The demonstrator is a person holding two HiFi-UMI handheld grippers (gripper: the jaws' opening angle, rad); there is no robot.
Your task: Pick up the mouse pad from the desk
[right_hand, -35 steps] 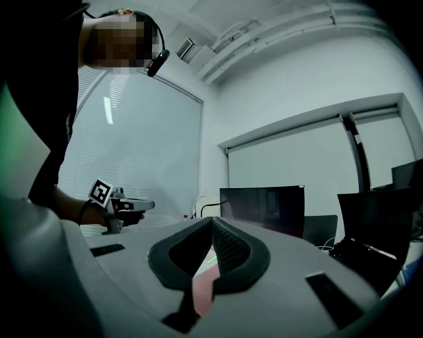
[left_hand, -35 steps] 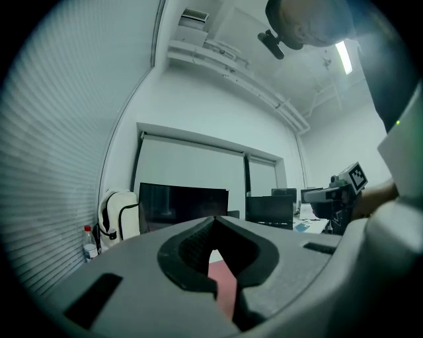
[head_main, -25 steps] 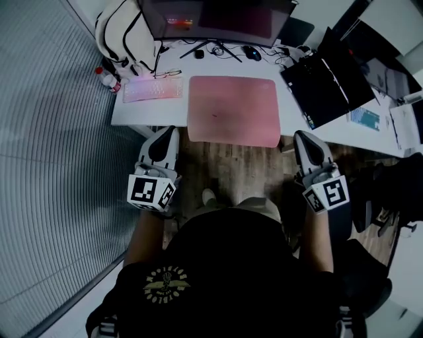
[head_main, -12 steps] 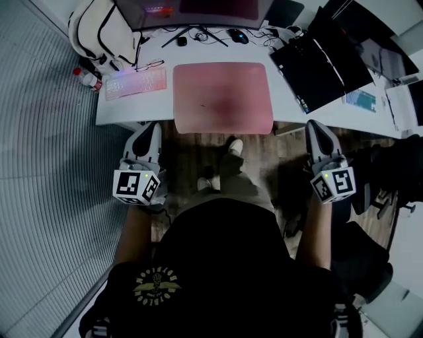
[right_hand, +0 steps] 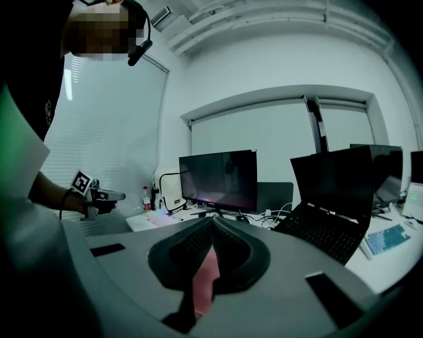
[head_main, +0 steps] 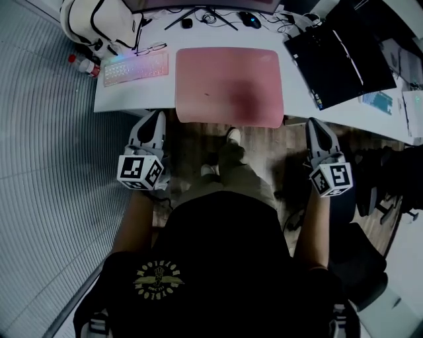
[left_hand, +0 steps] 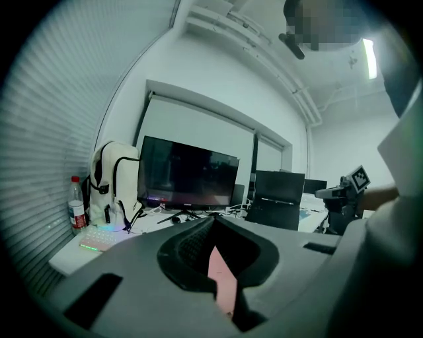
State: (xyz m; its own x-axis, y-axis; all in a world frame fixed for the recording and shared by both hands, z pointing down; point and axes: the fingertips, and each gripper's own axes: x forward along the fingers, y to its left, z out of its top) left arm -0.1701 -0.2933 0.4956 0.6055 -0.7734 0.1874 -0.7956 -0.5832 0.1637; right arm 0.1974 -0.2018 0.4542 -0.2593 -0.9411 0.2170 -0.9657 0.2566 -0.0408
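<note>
A pink mouse pad (head_main: 228, 86) lies flat on the white desk (head_main: 125, 99), its near edge flush with the desk's front edge. My left gripper (head_main: 156, 117) is shut and empty, just short of the desk edge, left of the pad's near left corner. My right gripper (head_main: 312, 124) is shut and empty too, off the pad's near right corner. In the left gripper view the shut jaws (left_hand: 213, 223) leave a strip of pink pad (left_hand: 222, 280) showing. The right gripper view shows its jaws (right_hand: 213, 223) shut with the pad (right_hand: 203, 280) beyond.
A lit keyboard (head_main: 135, 67), glasses, a bottle (head_main: 82, 65) and a white backpack (head_main: 99, 20) sit left of the pad. An open black laptop (head_main: 340, 56) lies to its right, a mouse (head_main: 250, 20) and cables behind. A dark chair (head_main: 380, 178) stands at the right.
Both grippers have sunk lower in front of the desk edge and stayed shut. The head view has shifted, so the desk now sits higher in the picture.
</note>
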